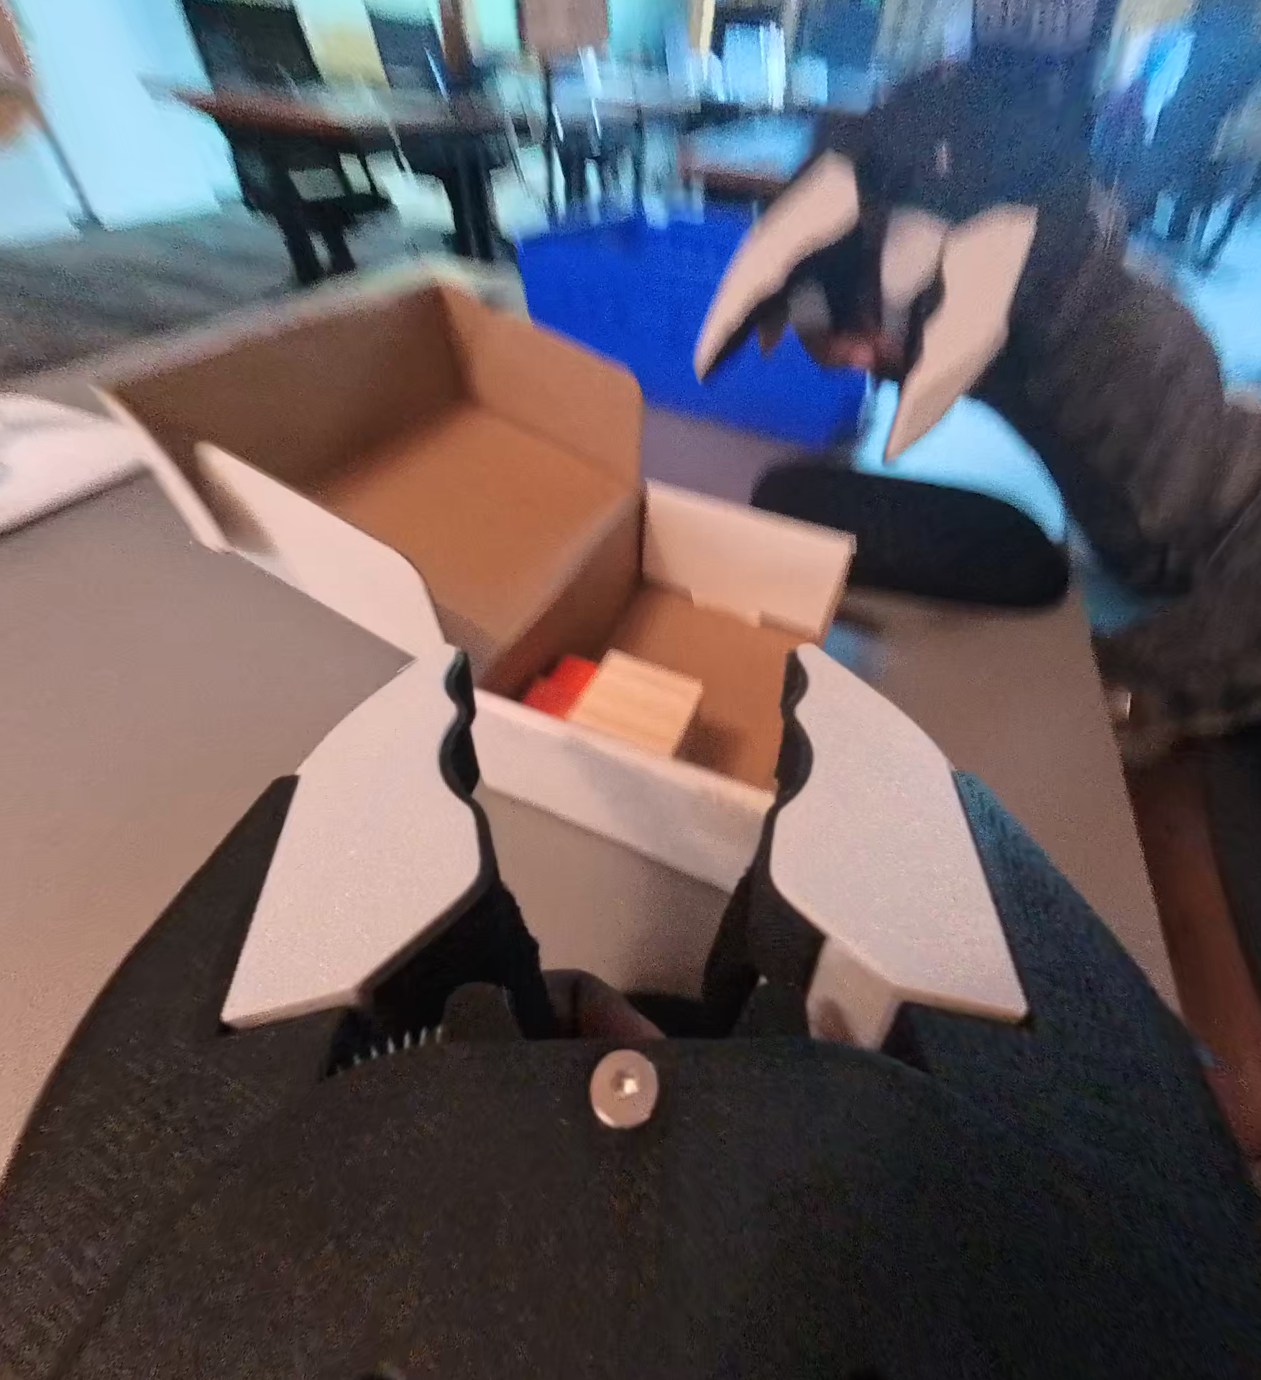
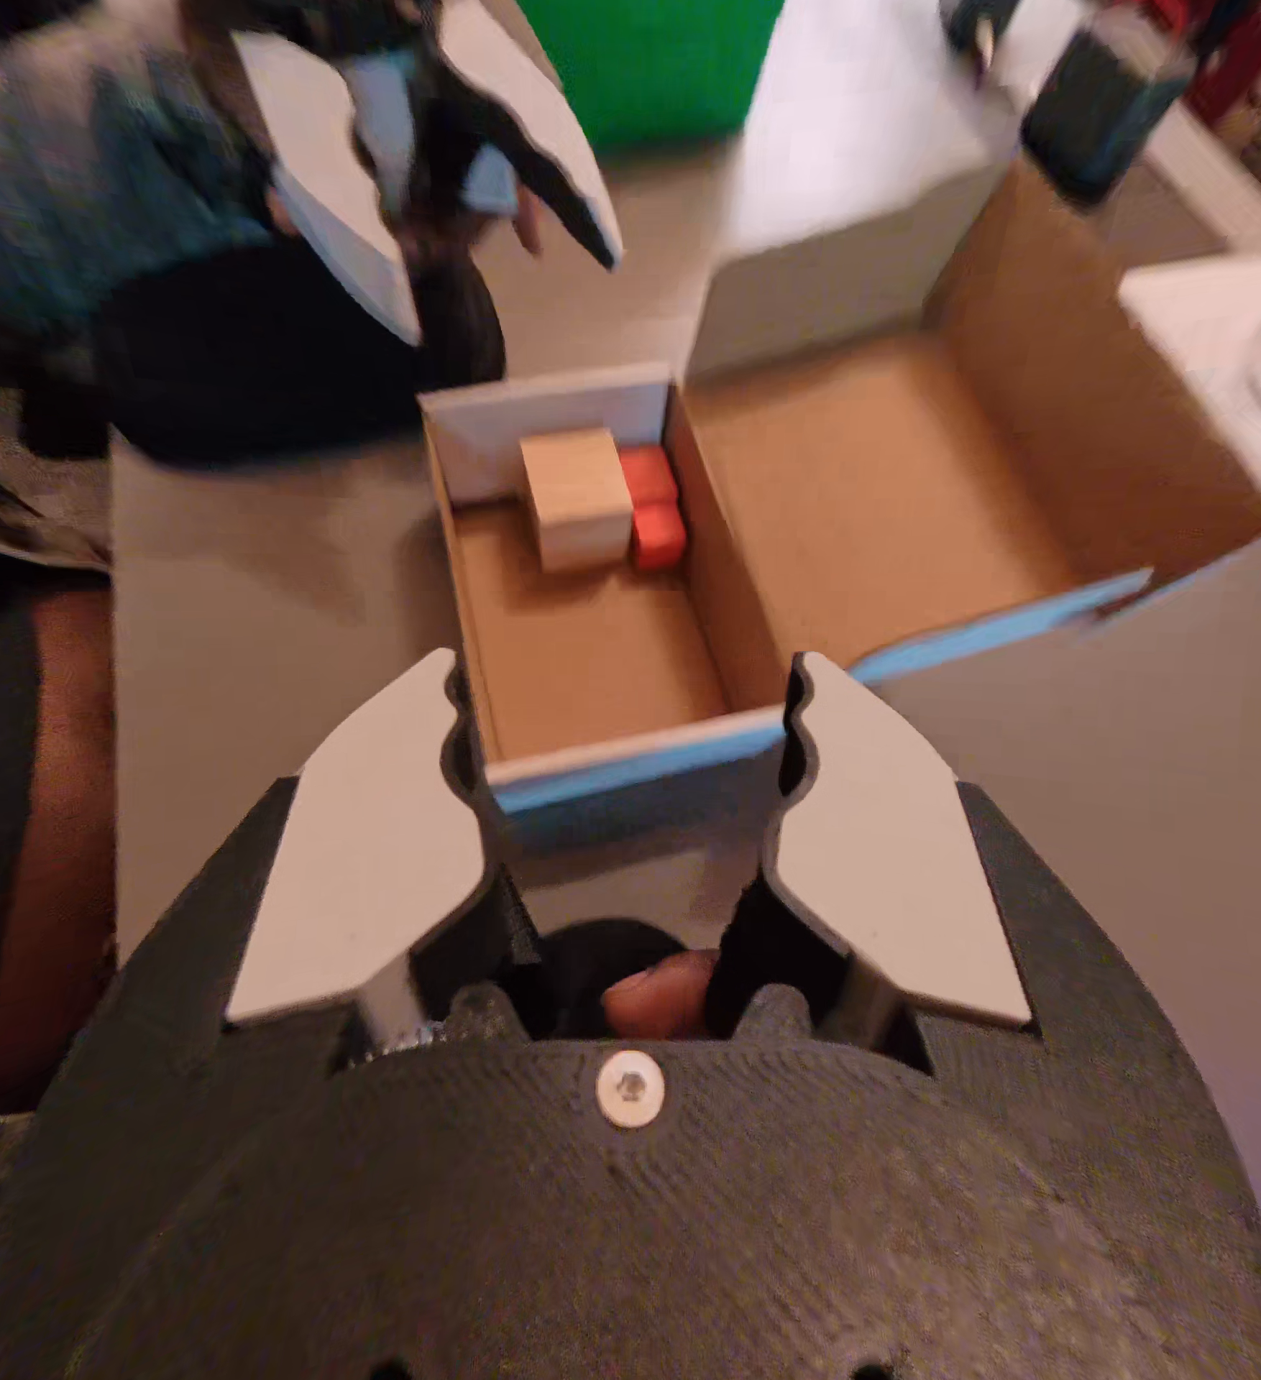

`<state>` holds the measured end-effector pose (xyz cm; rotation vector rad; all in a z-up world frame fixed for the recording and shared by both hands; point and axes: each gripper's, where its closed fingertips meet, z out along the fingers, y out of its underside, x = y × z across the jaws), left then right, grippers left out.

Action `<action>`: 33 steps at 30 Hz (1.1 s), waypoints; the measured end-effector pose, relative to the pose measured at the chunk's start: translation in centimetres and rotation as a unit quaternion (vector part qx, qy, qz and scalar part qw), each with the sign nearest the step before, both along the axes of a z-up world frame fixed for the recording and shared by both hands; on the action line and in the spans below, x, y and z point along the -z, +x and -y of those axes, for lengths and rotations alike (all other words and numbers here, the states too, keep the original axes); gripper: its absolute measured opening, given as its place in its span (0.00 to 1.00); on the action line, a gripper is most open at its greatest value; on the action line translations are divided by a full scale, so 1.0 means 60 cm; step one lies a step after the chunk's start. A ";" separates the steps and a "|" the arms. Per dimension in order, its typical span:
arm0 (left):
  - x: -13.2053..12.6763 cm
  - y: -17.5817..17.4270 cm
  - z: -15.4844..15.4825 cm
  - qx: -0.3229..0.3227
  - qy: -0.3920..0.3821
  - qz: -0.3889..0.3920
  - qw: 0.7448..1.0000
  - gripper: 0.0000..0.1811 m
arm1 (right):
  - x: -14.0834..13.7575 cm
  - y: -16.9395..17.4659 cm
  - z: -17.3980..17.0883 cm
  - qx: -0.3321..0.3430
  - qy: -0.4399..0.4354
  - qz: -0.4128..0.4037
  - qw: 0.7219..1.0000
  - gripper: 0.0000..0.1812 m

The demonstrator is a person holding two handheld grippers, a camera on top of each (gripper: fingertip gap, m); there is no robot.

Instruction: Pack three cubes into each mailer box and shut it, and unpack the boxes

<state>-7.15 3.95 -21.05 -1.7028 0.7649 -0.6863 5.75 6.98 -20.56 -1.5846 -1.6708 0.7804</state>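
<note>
A white mailer box [image 2: 635,762] stands open on the grey table, its brown-lined lid [image 2: 911,463] folded back flat. At one end lie a pale wooden cube [image 2: 579,500] and what look like two red cubes [image 2: 654,508] beside it. My right gripper [image 2: 624,661] is open and empty above the box's other end. My left gripper [image 2: 508,291] is open and empty above the cube end, apart from the box. In the left wrist view my left gripper [image 1: 627,672] frames the box wall [image 1: 612,791], wooden cube [image 1: 642,702] and red cube [image 1: 560,683]. My right gripper [image 1: 799,403] hangs open beyond.
A black rounded object [image 2: 276,358] lies just past the box's cube end. A white tray-like thing [image 2: 1247,358] sits by the lid's far side, with a dark object [image 2: 1090,112] behind it. The table edge [image 1: 1105,747] runs on the right, where a person's arm [image 1: 1173,448] reaches in.
</note>
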 end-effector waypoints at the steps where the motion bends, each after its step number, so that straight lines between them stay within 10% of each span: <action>1: -0.024 -0.009 -0.005 -0.014 0.020 0.045 0.999 0.45 | -0.017 -0.014 0.009 -0.013 -0.003 -0.013 1.000 0.41; 6: -0.098 -0.045 -0.008 -0.056 0.100 0.194 0.974 0.46 | 0.005 -0.100 0.044 -0.071 -0.014 0.045 0.996 0.36; 20: -0.089 -0.051 -0.016 -0.093 0.139 0.135 0.977 0.46 | 0.124 -0.172 0.028 -0.103 0.038 0.218 0.970 0.23; 33: -0.077 -0.049 -0.021 -0.106 0.157 0.095 0.977 0.46 | -0.045 -0.047 -0.018 -0.028 0.085 0.117 0.989 0.23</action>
